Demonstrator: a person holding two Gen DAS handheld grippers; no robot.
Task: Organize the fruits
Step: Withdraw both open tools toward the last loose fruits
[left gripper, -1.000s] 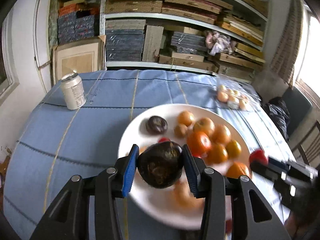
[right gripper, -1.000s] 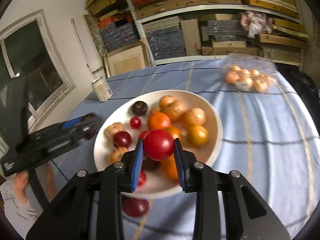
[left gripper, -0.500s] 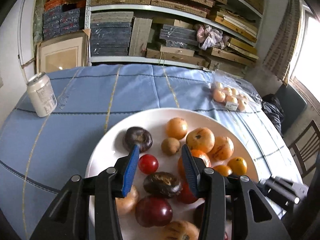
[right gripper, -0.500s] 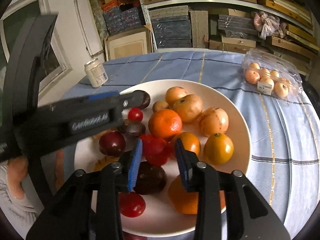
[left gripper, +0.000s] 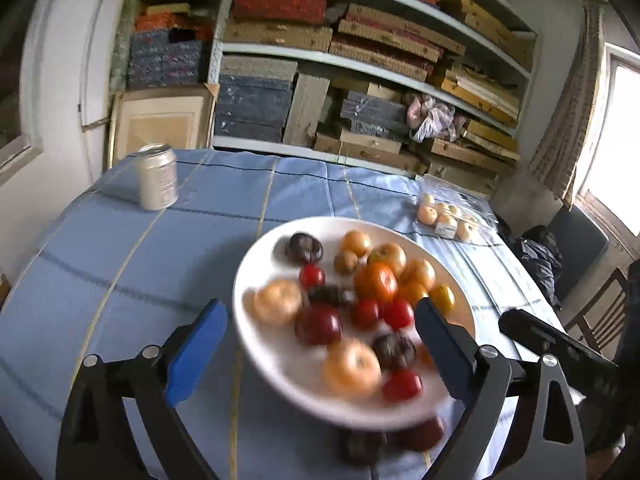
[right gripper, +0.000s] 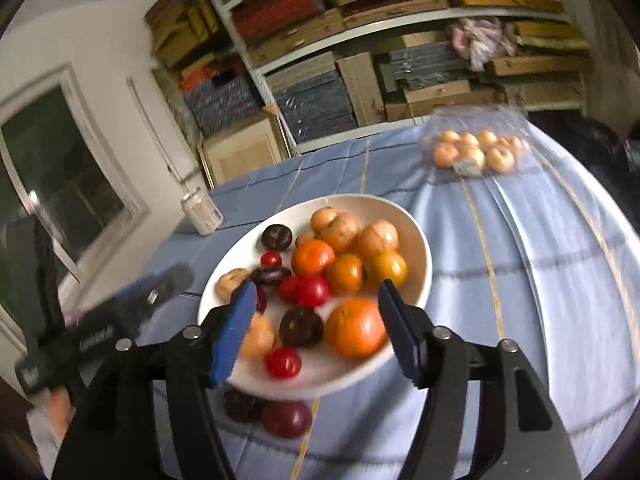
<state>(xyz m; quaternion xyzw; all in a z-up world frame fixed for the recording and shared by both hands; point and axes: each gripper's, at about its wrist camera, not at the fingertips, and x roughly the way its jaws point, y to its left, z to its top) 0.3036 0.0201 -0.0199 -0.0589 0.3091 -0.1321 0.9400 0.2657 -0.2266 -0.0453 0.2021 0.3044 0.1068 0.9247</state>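
Left wrist view: the left gripper [left gripper: 320,344] is spreading its jaws wide above the near side of the white plate [left gripper: 256,264], with nothing pinched between them. The plate sits on the blue tabletop [left gripper: 120,248] and carries a heap of fruits [left gripper: 376,280]: oranges, red ones and dark purple ones. Two dark fruits [right gripper: 268,412] lie on the cloth just beside the plate's near rim. A can [left gripper: 156,176] stands far left, and a clear pack of fruit [left gripper: 448,212] lies far right. In the right wrist view, the right gripper [right gripper: 316,320] is also opening over the plate, above a large orange [right gripper: 354,326], gripping nothing.
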